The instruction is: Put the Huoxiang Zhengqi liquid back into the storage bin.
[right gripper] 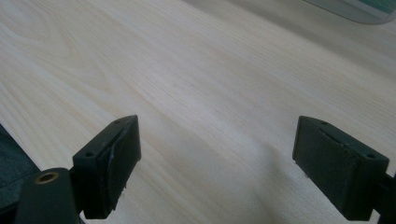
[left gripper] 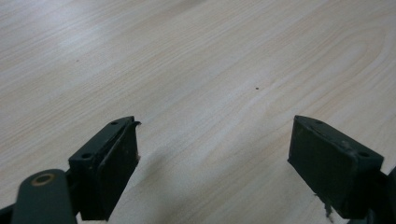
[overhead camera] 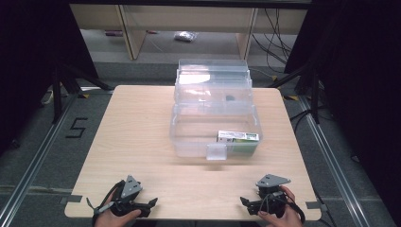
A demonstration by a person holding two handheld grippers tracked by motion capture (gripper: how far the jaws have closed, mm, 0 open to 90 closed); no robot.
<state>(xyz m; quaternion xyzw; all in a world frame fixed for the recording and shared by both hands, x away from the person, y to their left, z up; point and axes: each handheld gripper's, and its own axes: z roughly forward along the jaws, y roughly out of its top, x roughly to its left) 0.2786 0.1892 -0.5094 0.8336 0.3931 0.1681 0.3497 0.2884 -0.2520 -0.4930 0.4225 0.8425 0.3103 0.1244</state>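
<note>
Presently, both tools are being held at the near edge of the bench (overhead camera: 142, 127), the left tool (overhead camera: 152, 203) and right tool (overhead camera: 243, 202) each with jaws spread apart on nothing. The clear lidded box (overhead camera: 215, 135), lid raised, is standing well apart at mid-bench with a green-and-white carton (overhead camera: 238, 137) inside; judging by this, handling is not yet being started.

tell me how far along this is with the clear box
Looks done: a green-and-white carton lies in the open clear plastic box, lid tipped back. In hand: nothing; left gripper and right gripper rest open at the table's near edge. Probably left: closing the lid.
</note>
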